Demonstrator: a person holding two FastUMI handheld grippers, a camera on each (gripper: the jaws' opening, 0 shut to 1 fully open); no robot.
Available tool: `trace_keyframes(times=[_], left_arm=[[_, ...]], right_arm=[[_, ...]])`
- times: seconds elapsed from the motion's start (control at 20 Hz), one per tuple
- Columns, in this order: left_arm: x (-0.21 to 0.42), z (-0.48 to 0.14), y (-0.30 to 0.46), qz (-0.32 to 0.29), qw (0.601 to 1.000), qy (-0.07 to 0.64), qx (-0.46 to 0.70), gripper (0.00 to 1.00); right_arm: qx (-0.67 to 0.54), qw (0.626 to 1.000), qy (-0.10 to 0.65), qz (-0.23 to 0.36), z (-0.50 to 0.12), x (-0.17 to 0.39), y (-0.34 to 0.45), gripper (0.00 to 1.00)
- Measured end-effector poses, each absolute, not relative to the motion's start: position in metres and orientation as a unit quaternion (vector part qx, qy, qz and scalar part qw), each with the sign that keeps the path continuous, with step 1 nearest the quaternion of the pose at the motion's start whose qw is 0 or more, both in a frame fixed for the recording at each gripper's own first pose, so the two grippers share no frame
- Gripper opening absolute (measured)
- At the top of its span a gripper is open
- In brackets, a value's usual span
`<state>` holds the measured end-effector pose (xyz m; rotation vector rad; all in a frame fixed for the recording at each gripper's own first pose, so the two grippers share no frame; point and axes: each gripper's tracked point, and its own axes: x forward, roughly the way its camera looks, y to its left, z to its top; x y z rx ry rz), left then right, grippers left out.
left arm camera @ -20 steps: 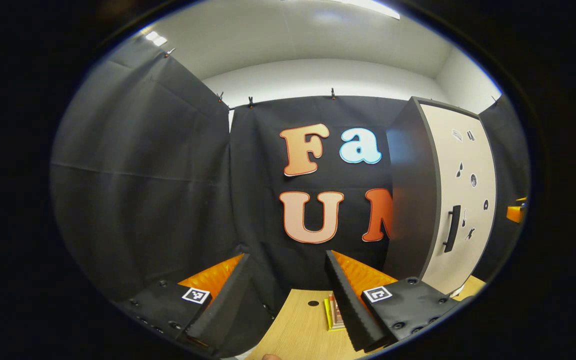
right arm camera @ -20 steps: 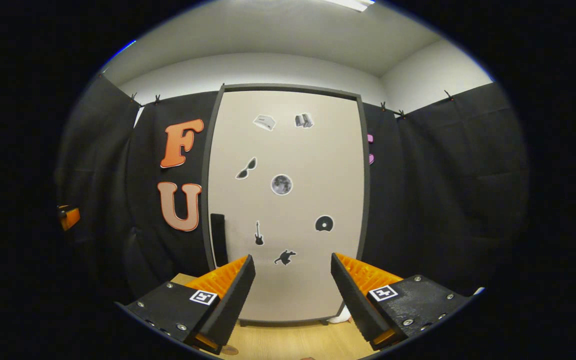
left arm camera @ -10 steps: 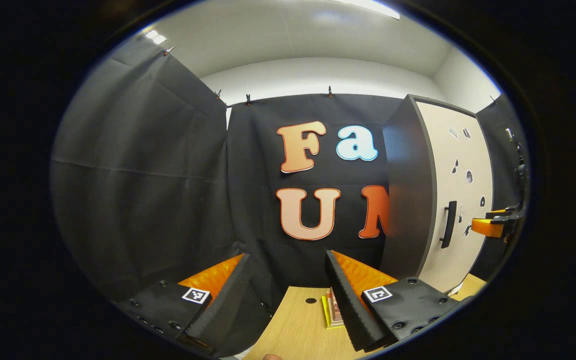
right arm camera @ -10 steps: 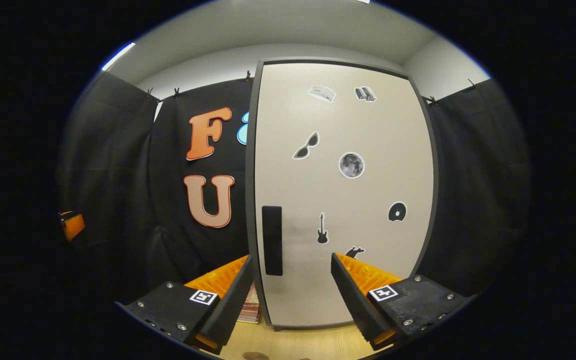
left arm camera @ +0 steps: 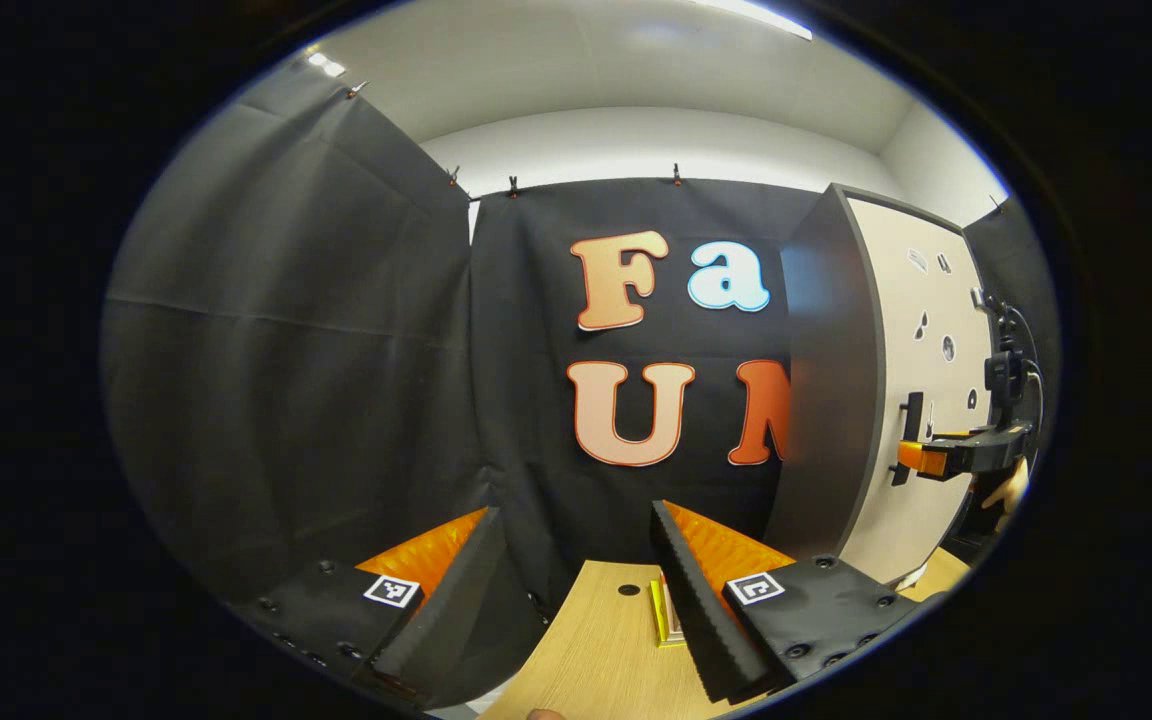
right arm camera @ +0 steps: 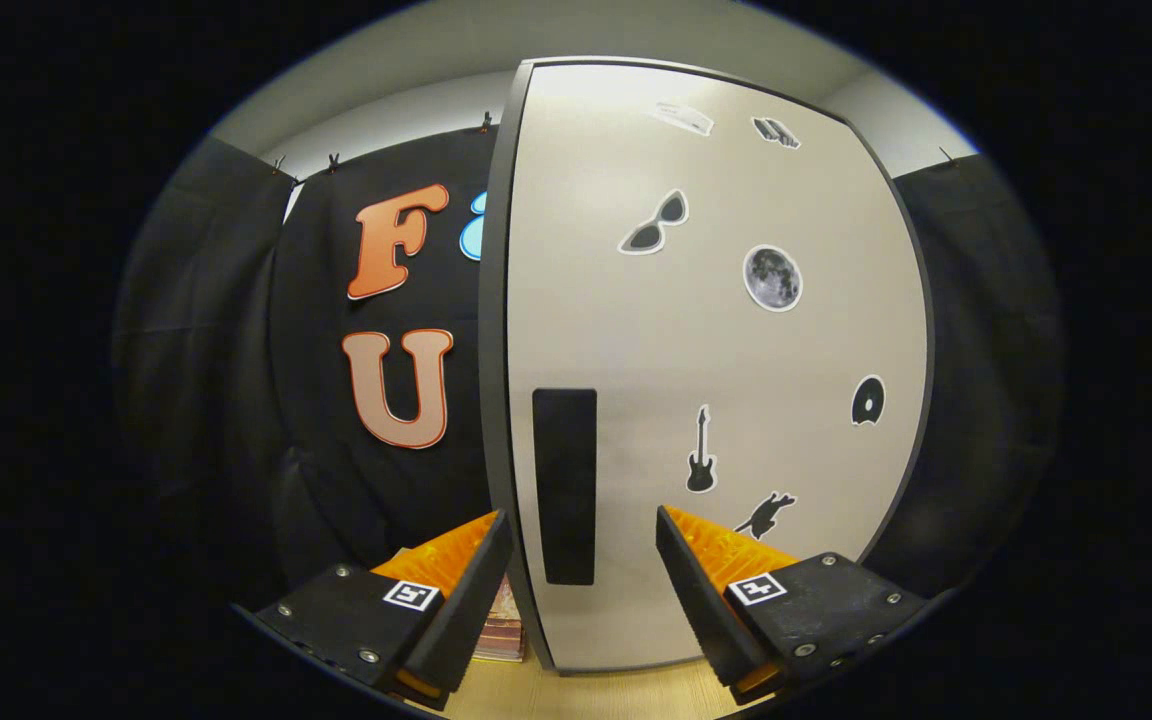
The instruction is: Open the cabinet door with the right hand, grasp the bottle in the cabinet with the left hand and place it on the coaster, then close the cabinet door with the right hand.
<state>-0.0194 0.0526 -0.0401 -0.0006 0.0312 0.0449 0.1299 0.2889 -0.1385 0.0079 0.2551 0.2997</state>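
Note:
The cabinet stands on the wooden table with its beige, sticker-dotted door shut. Its dark vertical handle is close ahead in the right gripper view, and my right gripper stands open with the handle between its fingers, not touching. In the left gripper view the cabinet is at the right, with the handle and the right gripper just in front of it. My left gripper is open and holds nothing, hovering over the table's left end. The bottle is hidden behind the door.
A small stack of books lies on the wooden table just left of the cabinet, also seen as books low in the right gripper view. A small dark hole marks the tabletop. Black cloth walls surround the booth.
My right gripper has moved forward to the cabinet door, bringing the handle between its open fingers. The left gripper has shifted only slightly.

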Motion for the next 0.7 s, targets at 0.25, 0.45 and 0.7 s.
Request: trace_keyframes(times=[0.25,0.45,0.7], left_arm=[[-0.018,-0.045,0.067,0.038,0.999,0.021,-0.003,0.96],[-0.015,-0.049,0.07,0.043,0.999,0.025,-0.007,0.98],[-0.013,-0.054,0.07,0.043,0.999,0.029,-0.01,0.96]], right_arm=[[0.01,0.979,0.13,0.156,-0.147,0.143,0.3,0.71],[0.005,0.98,0.12,0.161,-0.142,0.146,0.306,0.54],[0.013,0.979,0.117,0.165,-0.142,0.145,0.303,0.33]])
